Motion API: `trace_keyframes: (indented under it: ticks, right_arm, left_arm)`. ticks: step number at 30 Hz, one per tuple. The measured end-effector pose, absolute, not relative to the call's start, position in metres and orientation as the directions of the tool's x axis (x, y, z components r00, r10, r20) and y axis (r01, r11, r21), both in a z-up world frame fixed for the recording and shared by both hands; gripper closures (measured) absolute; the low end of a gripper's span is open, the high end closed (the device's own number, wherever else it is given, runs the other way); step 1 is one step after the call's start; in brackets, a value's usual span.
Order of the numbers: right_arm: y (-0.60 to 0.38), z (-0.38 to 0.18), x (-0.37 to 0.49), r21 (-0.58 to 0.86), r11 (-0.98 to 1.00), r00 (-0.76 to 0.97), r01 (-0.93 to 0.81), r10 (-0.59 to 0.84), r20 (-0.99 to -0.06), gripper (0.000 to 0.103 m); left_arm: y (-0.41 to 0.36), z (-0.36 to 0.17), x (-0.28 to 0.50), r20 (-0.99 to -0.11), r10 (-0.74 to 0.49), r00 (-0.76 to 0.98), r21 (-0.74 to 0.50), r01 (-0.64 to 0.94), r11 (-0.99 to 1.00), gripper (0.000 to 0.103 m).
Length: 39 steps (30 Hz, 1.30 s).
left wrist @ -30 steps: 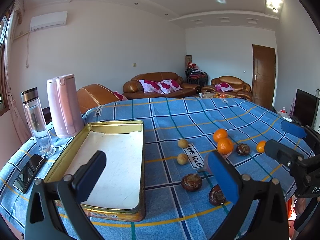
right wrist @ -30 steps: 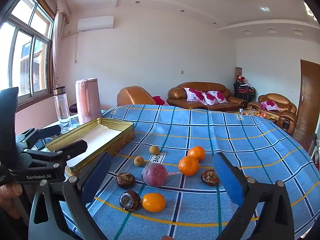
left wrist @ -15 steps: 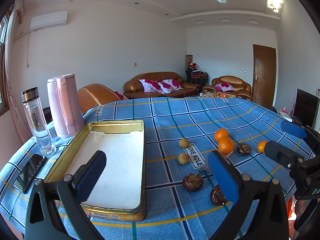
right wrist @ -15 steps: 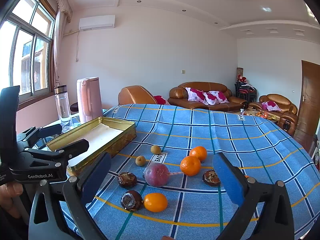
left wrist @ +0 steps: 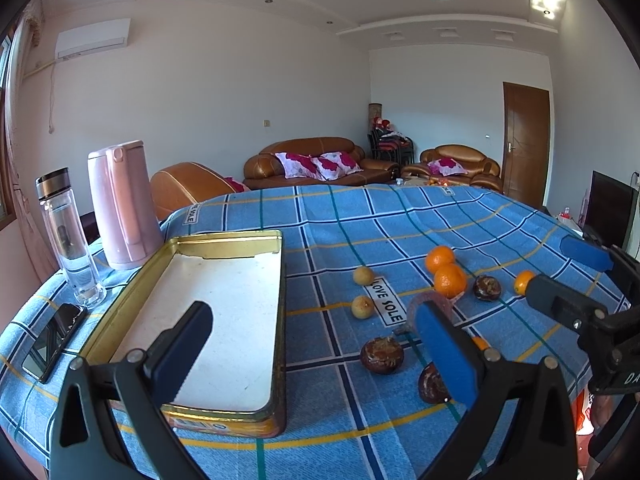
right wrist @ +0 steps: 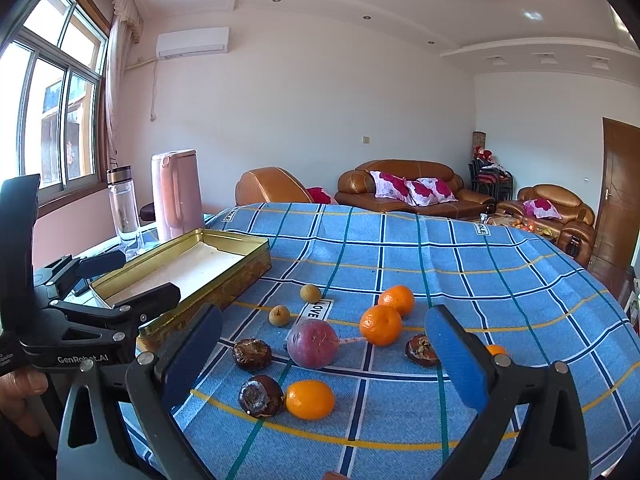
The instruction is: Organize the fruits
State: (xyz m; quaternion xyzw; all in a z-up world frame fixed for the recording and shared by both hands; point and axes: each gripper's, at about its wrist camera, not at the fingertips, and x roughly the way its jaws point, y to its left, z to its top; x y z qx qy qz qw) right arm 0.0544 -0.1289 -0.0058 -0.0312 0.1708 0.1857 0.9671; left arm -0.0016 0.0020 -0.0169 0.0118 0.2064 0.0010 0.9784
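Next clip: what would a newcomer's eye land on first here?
Probably the big purple fruit amid scattered oranges and dark wrinkled fruits on the blue checked tablecloth. Next, the gold tin tray on the left, holding no fruit, with a pink kettle behind it. Both grippers, left and right, are open.

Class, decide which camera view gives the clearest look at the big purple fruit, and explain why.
The right wrist view: the purple fruit sits whole and unobstructed between the open right tongs. In the left wrist view, only its top rim peeks above a finger of the left tongs.
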Motion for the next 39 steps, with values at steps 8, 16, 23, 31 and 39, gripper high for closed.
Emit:
trace_keyframes:
  ticks: [8, 16, 23, 31, 39]
  right_arm:
    - [-0.141, -0.033, 0.062, -0.008, 0.942, 0.867, -0.337, 0.307, -0.393, 0.001]
    - [-0.160, -0.057, 0.070, 0.015, 0.954, 0.861, -0.299, 0.276, -0.427, 0.001]
    - [-0.171, -0.060, 0.071, 0.040, 0.960, 0.865, -0.277, 0.268, -0.424, 0.001]
    - [-0.173, -0.062, 0.072, 0.066, 0.957, 0.860, -0.283, 0.284, -0.423, 0.005]
    - [-0.166, -0.067, 0.078, 0.089, 0.941, 0.829, -0.328, 0.331, -0.450, 0.022]
  left_arm:
    - [-0.013, -0.043, 0.009, -0.461, -0.049, 0.886, 0.006, 0.059, 0.998, 0.000]
    - [-0.044, -0.062, 0.018, -0.521, -0.163, 0.838, -0.020, 0.179, 0.984, 0.016]
    - [-0.065, -0.075, 0.025, -0.579, -0.235, 0.781, -0.048, 0.256, 0.966, 0.032]
    - [-0.066, -0.088, 0.038, -0.628, -0.286, 0.724, -0.117, 0.275, 0.954, 0.042]
    - [-0.059, -0.094, 0.040, -0.624, -0.347, 0.700, -0.180, 0.303, 0.936, 0.062]
